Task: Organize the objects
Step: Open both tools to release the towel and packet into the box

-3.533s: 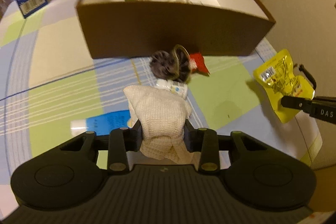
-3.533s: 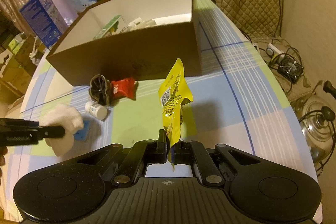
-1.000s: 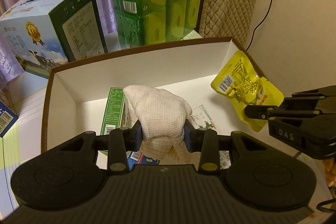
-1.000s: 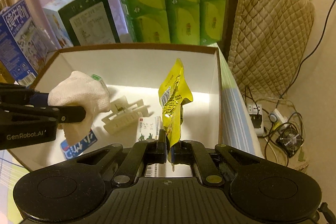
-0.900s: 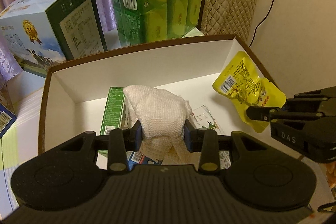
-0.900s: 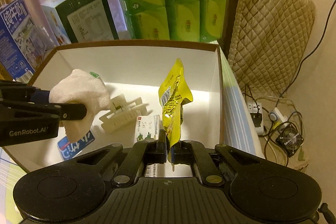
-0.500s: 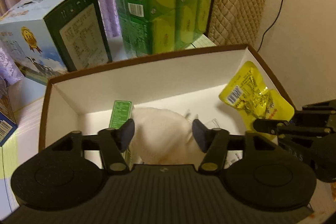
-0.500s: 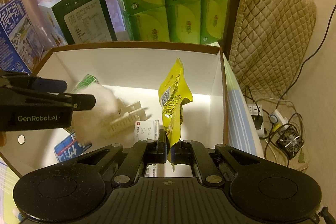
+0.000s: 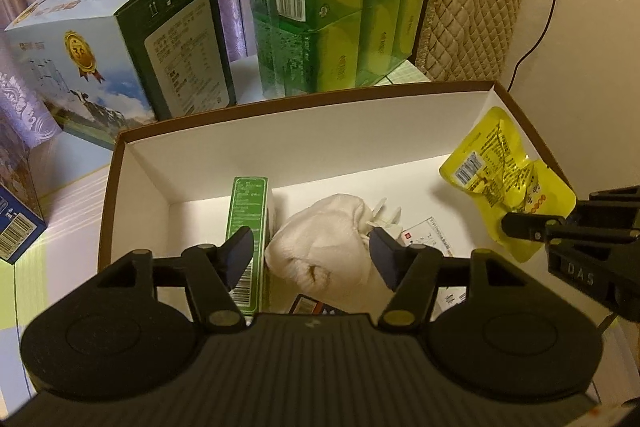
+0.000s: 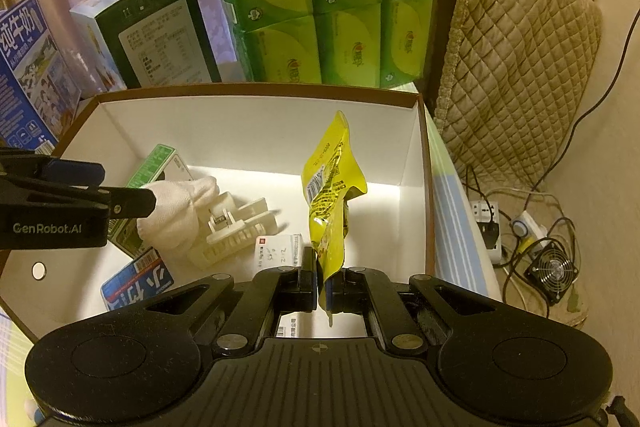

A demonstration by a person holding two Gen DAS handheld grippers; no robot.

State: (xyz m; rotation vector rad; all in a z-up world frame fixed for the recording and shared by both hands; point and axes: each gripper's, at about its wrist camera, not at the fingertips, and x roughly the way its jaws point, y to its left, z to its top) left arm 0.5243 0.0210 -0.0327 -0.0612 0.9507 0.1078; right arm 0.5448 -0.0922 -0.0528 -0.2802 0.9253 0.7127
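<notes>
Left wrist view showed the left gripper with its jaws spread wide above the brown box, nothing between them; the white cloth lay on the box floor below, beside the upright green carton. "DAS" was legible on the right gripper, which pinched the lower edge of the yellow pouch over the box's right end, close to the right wall. Right wrist view read "GenRobot.AI" on the left gripper's side and showed the right gripper pressed together on the pouch. Only this view showed the white plastic piece touching the cloth, the blue packet and a small black fan on the floor. Open floor remained at the box's far right corner.
</notes>
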